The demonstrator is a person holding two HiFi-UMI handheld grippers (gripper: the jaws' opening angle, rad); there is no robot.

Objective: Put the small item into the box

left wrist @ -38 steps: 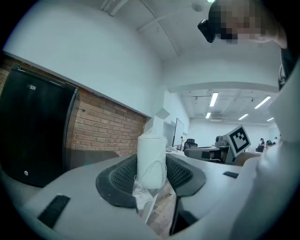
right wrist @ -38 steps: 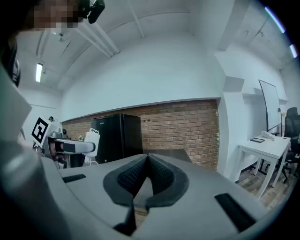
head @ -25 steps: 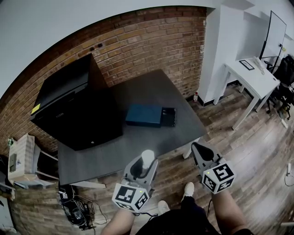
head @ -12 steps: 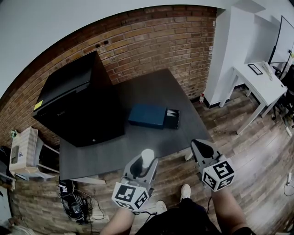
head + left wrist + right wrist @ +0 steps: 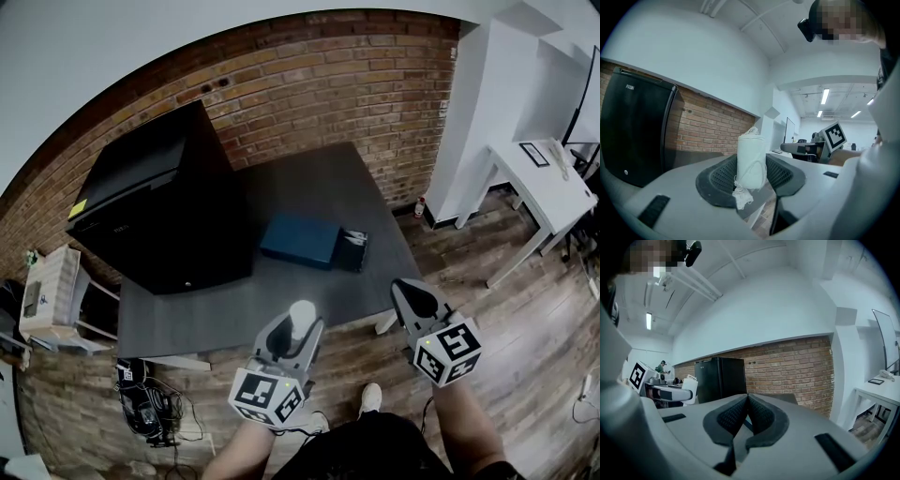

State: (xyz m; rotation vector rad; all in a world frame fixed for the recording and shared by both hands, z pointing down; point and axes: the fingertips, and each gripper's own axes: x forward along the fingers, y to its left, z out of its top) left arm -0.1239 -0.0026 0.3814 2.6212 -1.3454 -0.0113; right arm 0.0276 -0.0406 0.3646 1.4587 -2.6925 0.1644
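A small white roll of gauze (image 5: 751, 161) stands upright between the pads of my left gripper (image 5: 298, 330), which is shut on it; the same white roll (image 5: 301, 315) shows in the head view just off the table's near edge. A blue box (image 5: 300, 241) with a dark pulled-out drawer (image 5: 352, 251) lies on the dark grey table (image 5: 309, 187), well ahead of both grippers. My right gripper (image 5: 406, 292) hovers beyond the table's near right corner, jaws pressed together and empty (image 5: 746, 401).
A big black cabinet (image 5: 159, 197) fills the table's left part against the brick wall (image 5: 309, 75). A white desk (image 5: 548, 183) stands at the right. A cardboard-coloured box on a shelf (image 5: 47, 295) and cables (image 5: 145, 403) lie on the floor at left.
The head view has shifted slightly, so the table and box sit a little further right and lower in the picture. Both grippers hold their places; the left still clamps the roll.
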